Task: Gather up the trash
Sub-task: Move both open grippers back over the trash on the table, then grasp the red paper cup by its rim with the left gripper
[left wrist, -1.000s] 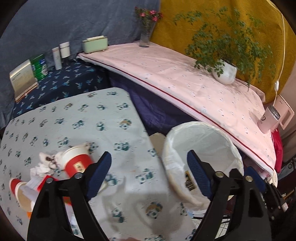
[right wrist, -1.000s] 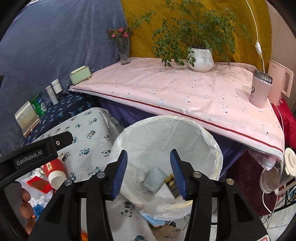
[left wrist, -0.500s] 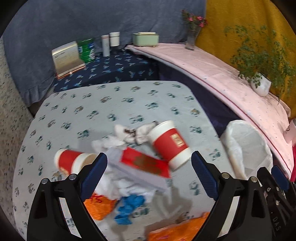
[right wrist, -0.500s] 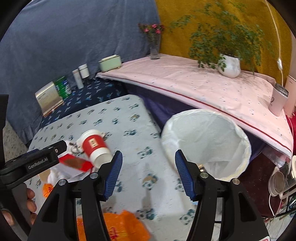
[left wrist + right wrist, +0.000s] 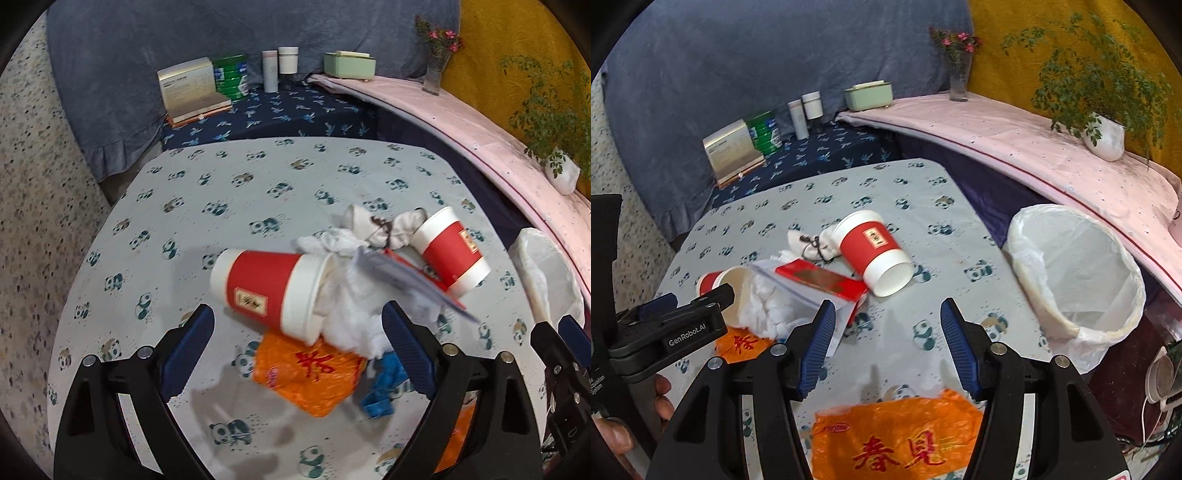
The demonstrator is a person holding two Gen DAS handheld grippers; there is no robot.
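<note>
Right wrist view first: nearest of all, a crinkly orange plastic bag [image 5: 897, 439] is seen lying flat on the bench [image 5: 960, 258], just below the right gripper [image 5: 886, 341], whose jaws are spread with nothing between them. It seems to be aimed at the bench so that a piece of trash can be picked next. In the left wrist view, the left gripper [image 5: 297, 349] is held over the heap, its jaws spread wide and empty too, with a second orange bag [image 5: 310, 373] and a small blue scrap [image 5: 384, 387] lying between them. Just past these, a red and white paper cup [image 5: 266, 291] is seen tipped on its side, with fluffy white tissue [image 5: 351, 317] bunched at its mouth. A flat red packet [image 5: 820, 278] is laid across the heap, and a soft white cloth pouch [image 5: 812, 245] tied with dark string is set behind it. A second paper cup [image 5: 875, 258], round and smooth, is tipped over with its open end facing the camera. The trash is gathered in one heap, likely so it can be reached by both hands. Off the bench's right edge, a round bin [image 5: 1075, 273] lined with thin white plastic is kept close, so trash can be dropped in easily. Farther back, boxes and tins are lined up along a blue cloth.
</note>
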